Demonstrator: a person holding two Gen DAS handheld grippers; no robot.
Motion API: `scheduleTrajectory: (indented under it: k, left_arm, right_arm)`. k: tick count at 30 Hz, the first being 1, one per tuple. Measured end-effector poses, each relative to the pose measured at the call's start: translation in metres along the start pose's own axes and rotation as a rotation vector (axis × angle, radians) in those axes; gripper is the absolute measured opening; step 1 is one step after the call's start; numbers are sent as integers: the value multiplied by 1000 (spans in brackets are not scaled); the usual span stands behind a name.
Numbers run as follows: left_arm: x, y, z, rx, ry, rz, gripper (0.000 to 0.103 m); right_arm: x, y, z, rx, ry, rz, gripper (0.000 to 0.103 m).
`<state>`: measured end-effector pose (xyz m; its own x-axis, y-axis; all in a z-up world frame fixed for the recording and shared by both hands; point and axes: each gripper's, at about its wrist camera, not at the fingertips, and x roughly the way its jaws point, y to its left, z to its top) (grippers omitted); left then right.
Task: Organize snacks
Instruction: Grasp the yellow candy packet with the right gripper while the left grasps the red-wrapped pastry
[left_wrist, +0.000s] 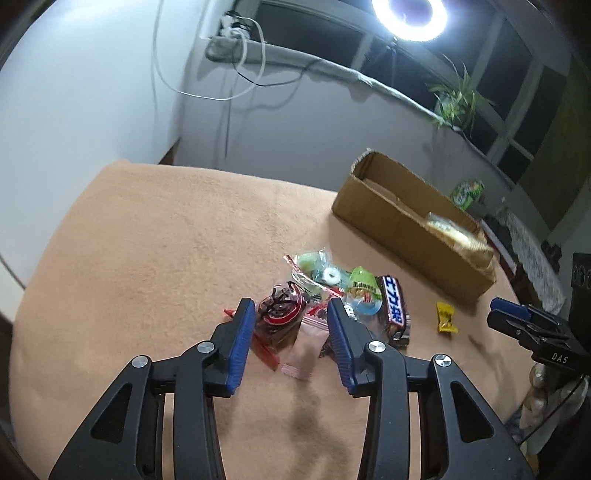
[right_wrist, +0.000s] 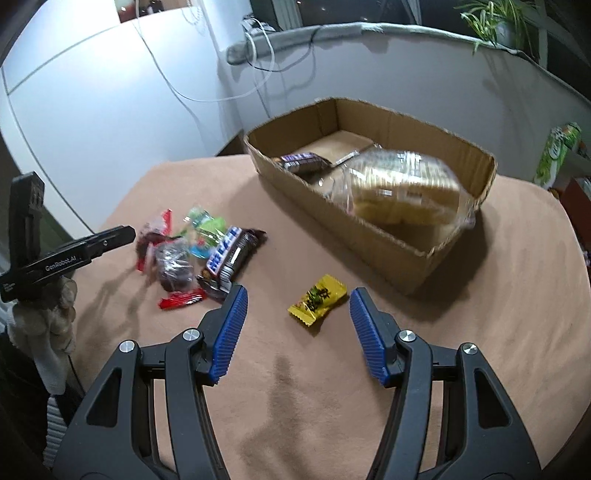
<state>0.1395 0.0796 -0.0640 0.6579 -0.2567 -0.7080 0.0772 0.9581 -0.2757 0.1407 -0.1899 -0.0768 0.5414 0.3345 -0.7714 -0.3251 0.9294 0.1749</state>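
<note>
- Left wrist view: the left hand-held gripper (left_wrist: 291, 314) is released, its blue pads spread on both sides of a small clear packet of dark red-brown snack (left_wrist: 279, 321), which lies at the near end of a pile of wrapped snacks (left_wrist: 332, 291) on the table with a peach-coloured cloth (left_wrist: 147, 240). I judge this packet is the next pick. To do it well, the pads should go down straight and close on the packet body only, not on the clear zip bag (left_wrist: 306, 347) beside it.
- The long brown cardboard box (left_wrist: 406, 221) stands well apart at the far right; the cloth between is free for carrying.
- Right wrist view: the right hand-held gripper (right_wrist: 297, 312) is also released and holds nothing. A small yellow candy packet (right_wrist: 317, 300) lies alone between its pads, near the box wall (right_wrist: 369, 229).
- Inside the box I see a clear bag of bread (right_wrist: 402, 188) and a dark wrapped bar (right_wrist: 301, 162); free room stays at the far end.
- The table edge curves at the right, so the lift should stay inward.
</note>
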Motion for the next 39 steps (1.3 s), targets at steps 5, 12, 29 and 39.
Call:
scheduleTrajectory:
  k: [5,12,29,39]
  left_arm:
    - [19,4,0,62,44,1,40]
    - [33,16,-1,61,75,-28,40]
    - [41,10,-7,72,66,52,35]
    - [39,12,-7,58,61,56,32]
  right_arm:
    - [18,-1,-6,37,17,-42,60]
    - [36,-4,-9,56,48,-54,60]
    - [61,3,-2,17,79,-98,54]
    - [58,7,-7,-26,85,-96,19]
